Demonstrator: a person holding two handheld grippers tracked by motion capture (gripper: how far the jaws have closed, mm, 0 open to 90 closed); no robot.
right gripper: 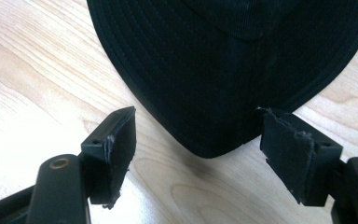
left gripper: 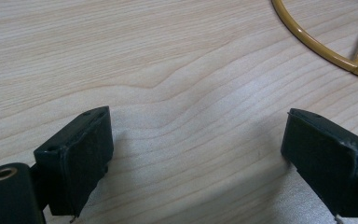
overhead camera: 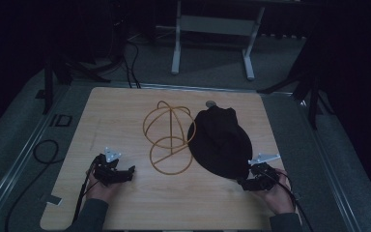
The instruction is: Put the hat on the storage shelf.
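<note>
Cap (overhead camera: 221, 142) lies flat near the tabletop's (overhead camera: 125, 111) right edge, not yet on the wire stand (overhead camera: 169, 140) beside it. Right claw (right gripper: 198, 154) gapes around its brim, ungripped; left claw (left gripper: 196, 158) rests wide, holding nothing.

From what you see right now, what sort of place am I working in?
Probably a lab or recording studio, not a home: a lone wooden table on grey carpet, dark stand legs around it, and a white frame behind.

A light wooden table (overhead camera: 125, 111) is seen — on it a black hat (overhead camera: 221, 140) is laid flat, and just left of the hat a gold wire stand (overhead camera: 168, 137) is set, touching its edge.
</note>
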